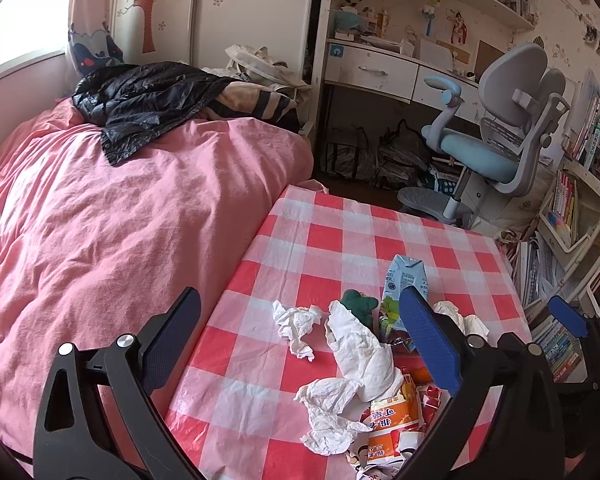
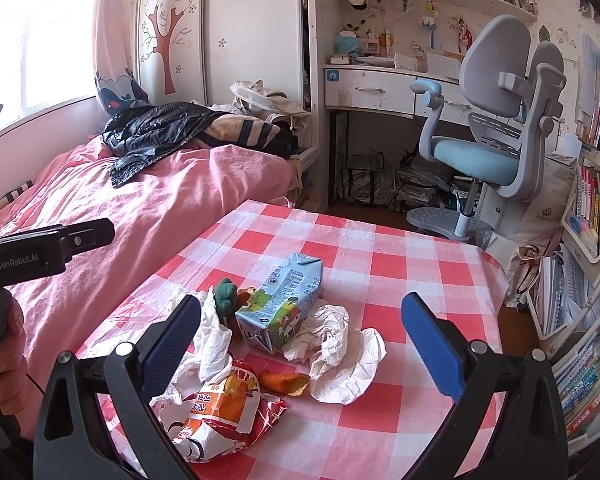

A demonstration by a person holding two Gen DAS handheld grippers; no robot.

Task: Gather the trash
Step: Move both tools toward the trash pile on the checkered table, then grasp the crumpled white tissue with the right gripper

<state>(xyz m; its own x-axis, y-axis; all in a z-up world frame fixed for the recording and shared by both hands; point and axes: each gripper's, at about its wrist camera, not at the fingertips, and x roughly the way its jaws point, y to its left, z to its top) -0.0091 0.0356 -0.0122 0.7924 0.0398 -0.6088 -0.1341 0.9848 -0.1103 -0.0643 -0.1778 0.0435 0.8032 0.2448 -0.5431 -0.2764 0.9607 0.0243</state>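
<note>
A pile of trash lies on a table with a red-and-white checked cloth (image 1: pixel 332 240) (image 2: pixel 400 264). It holds a light blue milk carton (image 1: pixel 404 280) (image 2: pixel 284 300), crumpled white tissues (image 1: pixel 296 326) (image 2: pixel 340 356), an orange-and-white snack wrapper (image 1: pixel 392 420) (image 2: pixel 220 408), an orange peel (image 2: pixel 284 382) and a small green object (image 1: pixel 358 304) (image 2: pixel 225 294). My left gripper (image 1: pixel 300 340) is open above the pile. My right gripper (image 2: pixel 300 344) is open above the carton and tissues, empty. The right gripper's fingers (image 1: pixel 568 316) show at the right edge of the left wrist view.
A bed with a pink quilt (image 1: pixel 100 220) (image 2: pixel 160 208) and a black jacket (image 1: pixel 140 100) stands left of the table. A grey-and-blue desk chair (image 1: pixel 500 132) (image 2: pixel 484 128), a white desk (image 1: pixel 380 72) and bookshelves (image 2: pixel 588 240) stand behind and to the right.
</note>
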